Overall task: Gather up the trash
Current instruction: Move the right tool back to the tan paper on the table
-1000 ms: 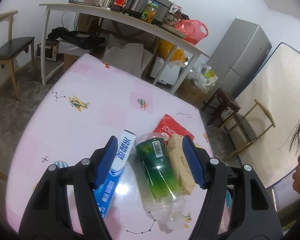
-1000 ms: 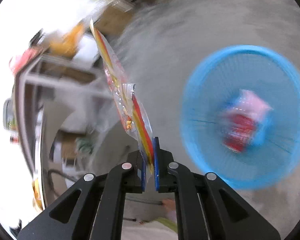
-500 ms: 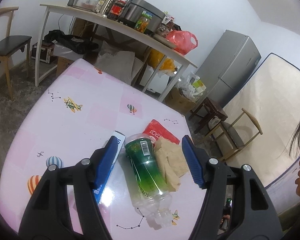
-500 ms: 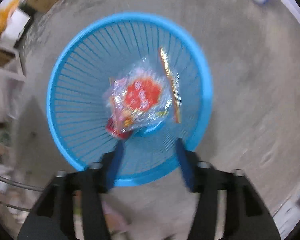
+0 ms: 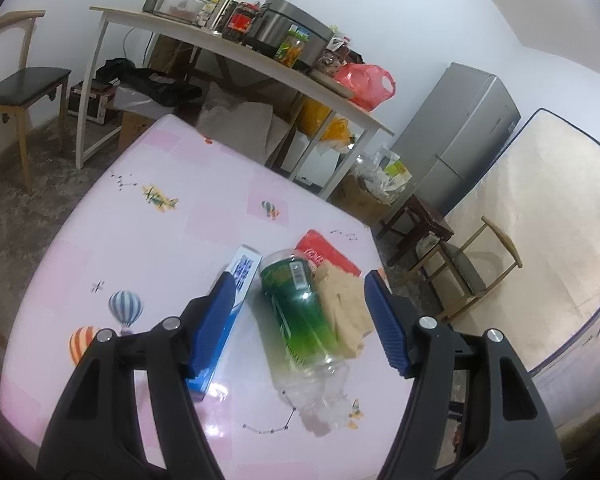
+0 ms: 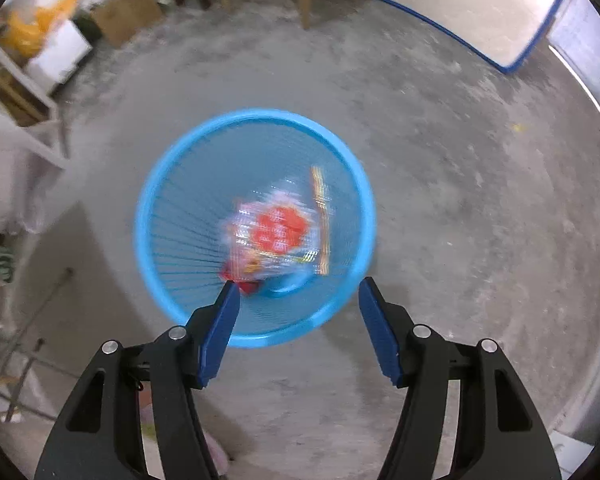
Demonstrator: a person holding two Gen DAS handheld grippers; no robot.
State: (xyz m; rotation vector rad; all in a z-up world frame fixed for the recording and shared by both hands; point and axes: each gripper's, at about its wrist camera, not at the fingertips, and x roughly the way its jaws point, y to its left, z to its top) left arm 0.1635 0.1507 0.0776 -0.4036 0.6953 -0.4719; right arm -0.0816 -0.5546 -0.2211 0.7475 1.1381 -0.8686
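Left tool (image 5: 300, 312) jaws apart, empty, above pink patterned counter (image 5: 160, 248); green-label bottle (image 5: 300, 312) lying there between blue box (image 5: 224, 320) and brown paper wad (image 5: 344, 308). Right tool (image 6: 296, 316) just opened, empty, over blue basket (image 6: 168, 200) on concrete floor (image 6: 460, 160); wrappers (image 6: 276, 232) inside.

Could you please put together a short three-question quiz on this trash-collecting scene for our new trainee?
1. True or false: the right gripper grips a wrapper.
2. Which thing lies between the fingers of the left gripper? A) green bottle B) blue box C) red packet
3. Fill in: the wrappers lie inside the blue ____ on the floor.

Key
1. False: its jaws have just been opening and stand apart with nothing between them.
2. A: it lies on its side on the pink table, untouched by the pads.
3. basket
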